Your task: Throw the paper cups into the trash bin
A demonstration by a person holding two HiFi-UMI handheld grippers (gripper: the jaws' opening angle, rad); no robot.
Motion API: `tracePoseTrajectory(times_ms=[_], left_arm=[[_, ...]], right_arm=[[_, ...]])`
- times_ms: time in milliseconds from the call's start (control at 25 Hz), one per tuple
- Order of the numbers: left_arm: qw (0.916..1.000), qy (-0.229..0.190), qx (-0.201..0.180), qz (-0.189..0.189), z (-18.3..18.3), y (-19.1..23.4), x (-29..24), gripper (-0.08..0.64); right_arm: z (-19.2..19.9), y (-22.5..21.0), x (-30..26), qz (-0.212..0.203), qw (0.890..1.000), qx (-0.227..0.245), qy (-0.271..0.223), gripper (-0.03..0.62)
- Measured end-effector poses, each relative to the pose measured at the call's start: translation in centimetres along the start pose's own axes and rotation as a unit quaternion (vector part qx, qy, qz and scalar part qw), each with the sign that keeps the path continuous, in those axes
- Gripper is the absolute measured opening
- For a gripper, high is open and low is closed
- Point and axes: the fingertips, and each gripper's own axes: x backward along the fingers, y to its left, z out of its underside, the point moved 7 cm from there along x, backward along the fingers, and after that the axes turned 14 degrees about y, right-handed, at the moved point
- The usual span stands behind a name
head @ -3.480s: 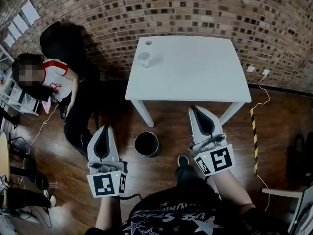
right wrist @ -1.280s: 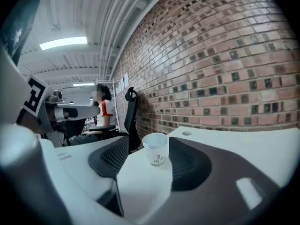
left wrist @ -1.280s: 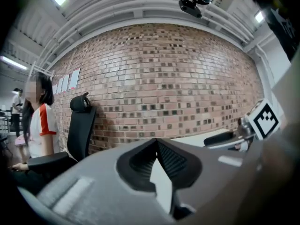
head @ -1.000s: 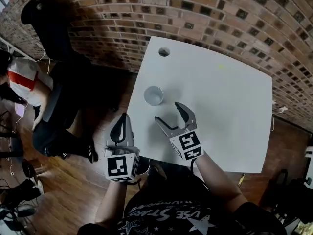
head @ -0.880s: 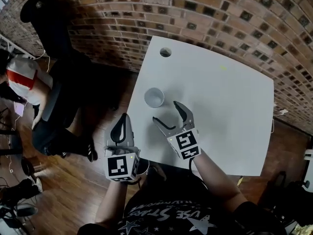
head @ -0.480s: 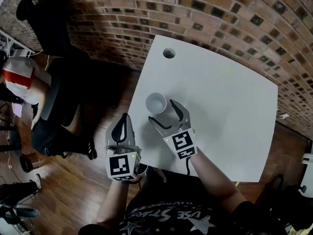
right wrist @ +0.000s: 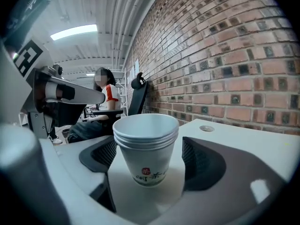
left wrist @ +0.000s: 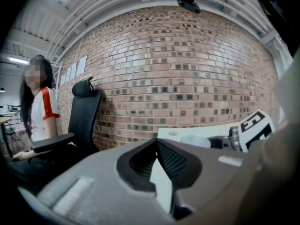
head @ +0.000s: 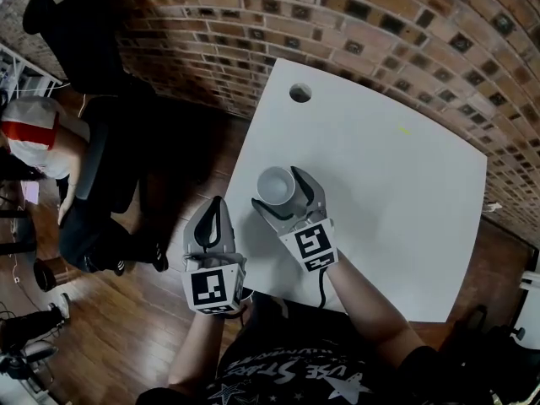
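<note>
Nearest you, just off the table's (head: 396, 201) front left edge and above the wood floor, your left gripper (head: 213, 207) has its jaws pressed together with nothing between them. Over the table's front left part, your right gripper (head: 278, 190) has its jaws spread wide. They have just been opening, and the stack of paper cups (right wrist: 146, 144) stands between them. The stack sits upright on the tabletop, nested, rims up, with a gap to the pad on either side, so nothing is gripped. Farther along the table's left edge is a small round hole (head: 299, 93). Beyond the table's far edge runs a brick wall (head: 337, 15). Left of the table, a black office chair (left wrist: 84, 116) and a seated person (head: 34, 137).
</note>
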Motion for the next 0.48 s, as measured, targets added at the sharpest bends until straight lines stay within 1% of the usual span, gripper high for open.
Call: tracePoseTrajectory(times_ms=[120, 280, 480], left_arm=[[0.9999, -0.011, -0.006, -0.008, 0.4, 0.2, -0.3, 0.005], [0.9999, -0.005, 0.006, -0.01, 0.1, 0.4, -0.1, 0.005], [0.9999, 0.004, 0.012, -0.01, -0.2, 0.1, 0.0, 0.005]], right_arm=[[-0.1, 0.1, -0.5, -0.016, 1.0, 0.003, -0.009, 0.433], [-0.6, 0.1, -1.4, -0.03, 0.999, -0.008, -0.018, 0.433], [-1.1, 0.0, -1.9, -0.036, 0.999, -0.005, -0.018, 0.431]])
